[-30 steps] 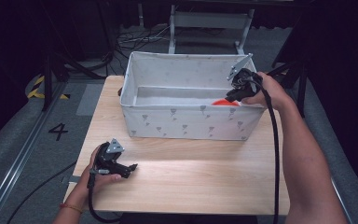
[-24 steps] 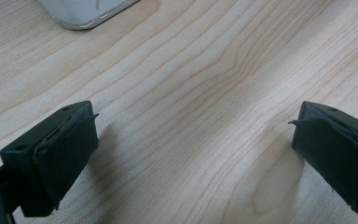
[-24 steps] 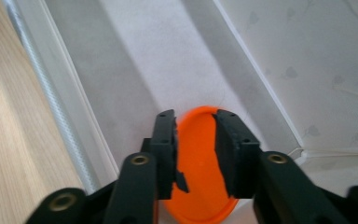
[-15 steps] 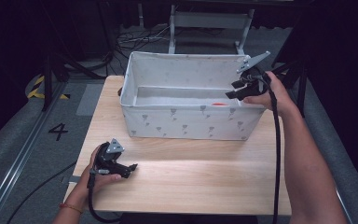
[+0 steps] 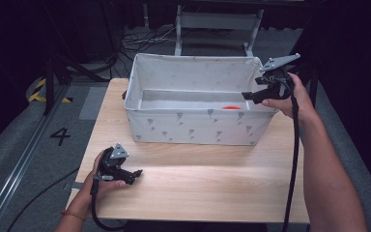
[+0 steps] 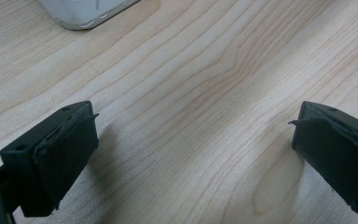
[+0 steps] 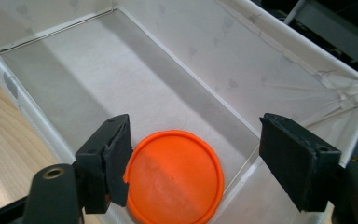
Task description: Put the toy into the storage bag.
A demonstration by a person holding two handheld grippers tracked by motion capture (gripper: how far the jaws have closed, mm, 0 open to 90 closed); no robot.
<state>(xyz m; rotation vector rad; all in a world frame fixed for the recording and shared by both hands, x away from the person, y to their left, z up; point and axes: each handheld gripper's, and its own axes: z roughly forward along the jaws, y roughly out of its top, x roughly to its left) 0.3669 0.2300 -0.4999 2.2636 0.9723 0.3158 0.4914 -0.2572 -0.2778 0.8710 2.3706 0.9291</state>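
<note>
An orange round disc lies flat on the floor of the white fabric box, near its right end; a sliver of the disc shows in the high view. My right gripper hovers open above the box's right rim, its jaws wide apart over the disc and holding nothing. My left gripper rests low over the wooden table at the front left. Its jaws stand open above bare wood.
The box wall rises close behind the disc, with a corner seam at right. A corner of the box lies ahead of the left gripper. Beyond the table sit a metal stand, cables and dark floor.
My right gripper has risen from inside the box's right end to above its rim. The orange disc it was with now lies on the box floor. The left gripper has stayed put.
</note>
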